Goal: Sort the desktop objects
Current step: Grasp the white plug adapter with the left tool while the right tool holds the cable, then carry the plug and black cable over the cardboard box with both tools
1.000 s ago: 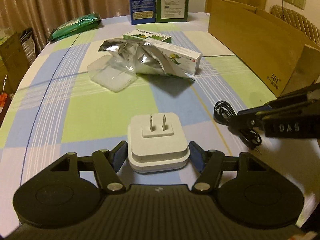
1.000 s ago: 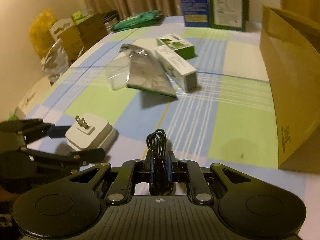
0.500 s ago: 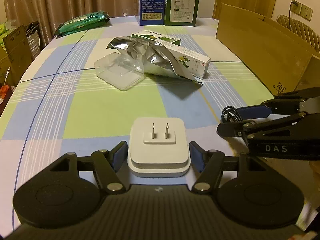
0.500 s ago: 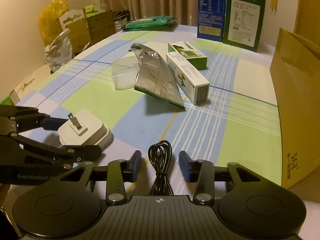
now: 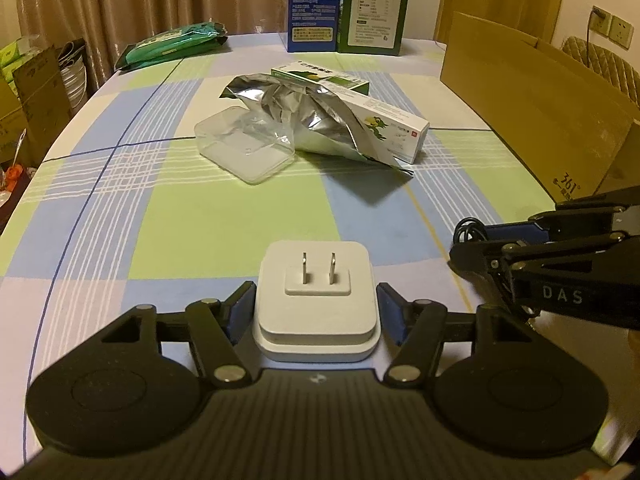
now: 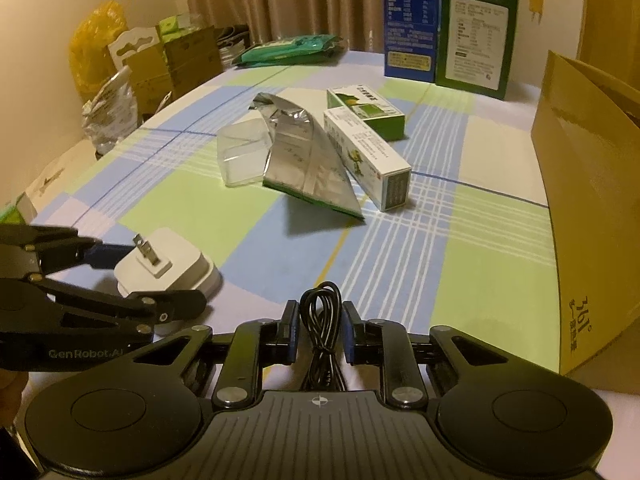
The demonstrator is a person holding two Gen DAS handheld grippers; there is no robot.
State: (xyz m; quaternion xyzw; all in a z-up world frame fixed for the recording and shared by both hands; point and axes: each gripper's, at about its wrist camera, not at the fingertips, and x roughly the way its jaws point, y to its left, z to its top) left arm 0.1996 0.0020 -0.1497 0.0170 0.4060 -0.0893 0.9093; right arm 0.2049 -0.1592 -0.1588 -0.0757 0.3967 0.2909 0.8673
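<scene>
A white plug charger lies prongs-up on the checked tablecloth. My left gripper has a blue pad against each of its sides, and the jaws are closing on it. In the right wrist view the same charger sits between the left gripper's black fingers. A coiled black cable lies between the pads of my right gripper. Those jaws are closing, with a thin gap still showing on each side of the coil. The left wrist view shows the right gripper around the cable at the right.
A tall cardboard box stands along the right side of the table. Mid-table lie a clear plastic container, a crumpled foil bag and a white carton. Blue and green cartons stand at the back beside a green packet.
The right gripper let go of the cable, spread wide, and has narrowed again around it. The left gripper's pads have drawn in slightly against the charger.
</scene>
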